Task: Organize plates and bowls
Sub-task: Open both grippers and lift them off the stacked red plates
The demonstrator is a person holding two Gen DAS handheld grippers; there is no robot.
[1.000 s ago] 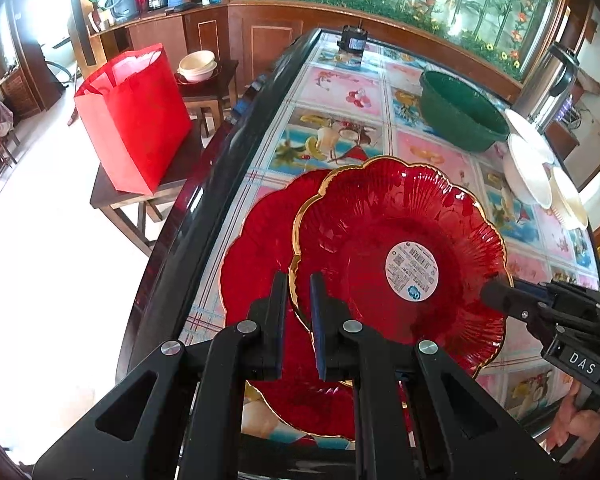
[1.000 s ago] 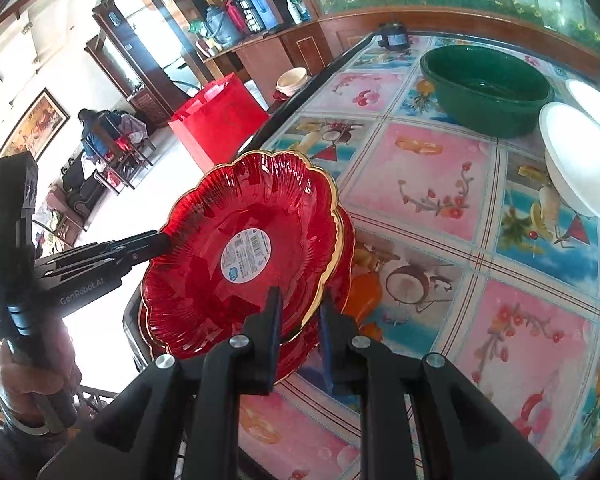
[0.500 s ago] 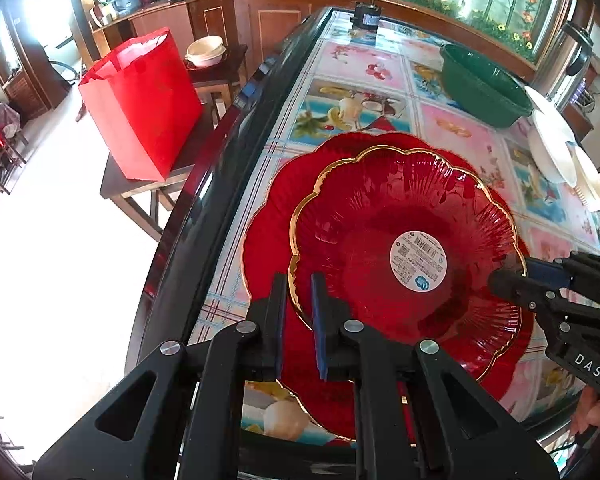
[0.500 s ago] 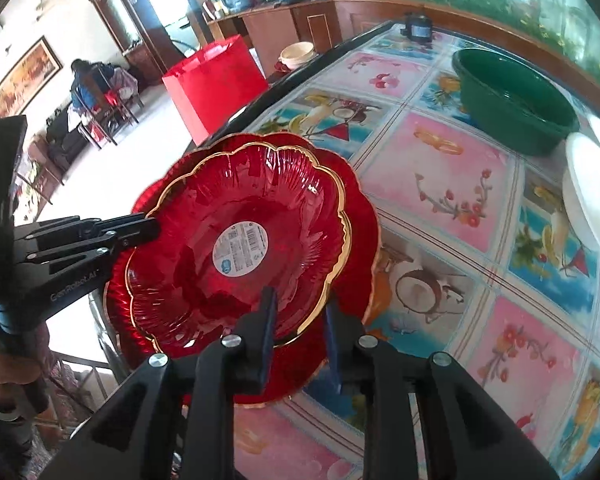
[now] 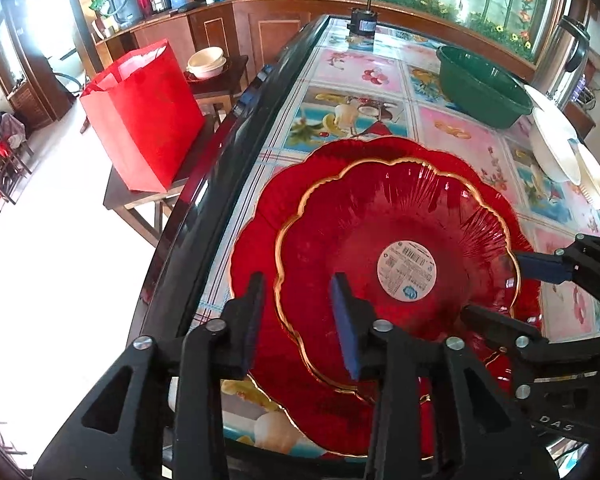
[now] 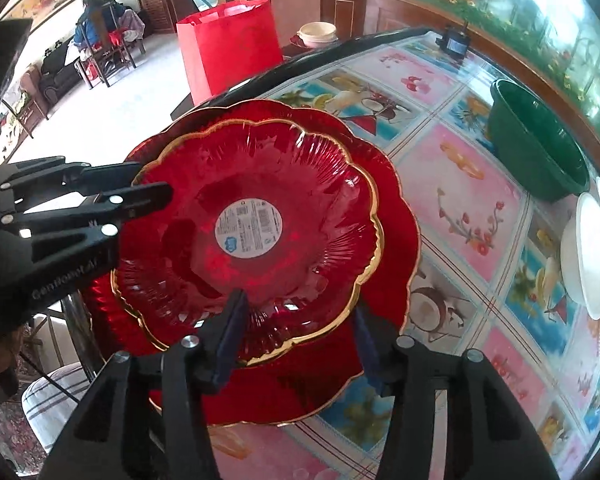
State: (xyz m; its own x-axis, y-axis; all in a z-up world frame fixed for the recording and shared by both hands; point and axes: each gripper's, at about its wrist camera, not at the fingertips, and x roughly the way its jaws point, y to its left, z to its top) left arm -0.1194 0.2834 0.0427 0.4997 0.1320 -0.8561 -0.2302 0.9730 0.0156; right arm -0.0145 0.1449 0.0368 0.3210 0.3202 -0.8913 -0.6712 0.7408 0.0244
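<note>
Both grippers have just been opening: the left gripper (image 5: 300,312) and the right gripper (image 6: 296,320) each stand parted around the gold rim of the smaller red plate (image 5: 380,232), pads no longer pressing it. This plate now lies nested inside the larger red plate (image 6: 396,216) near the table (image 5: 364,76) edge. The stacking step looks finished; next, I think, both should draw back and go for the white plates (image 6: 584,248) beside the green basin (image 6: 540,148).

White dishes (image 6: 588,256) cropped at edge
</note>
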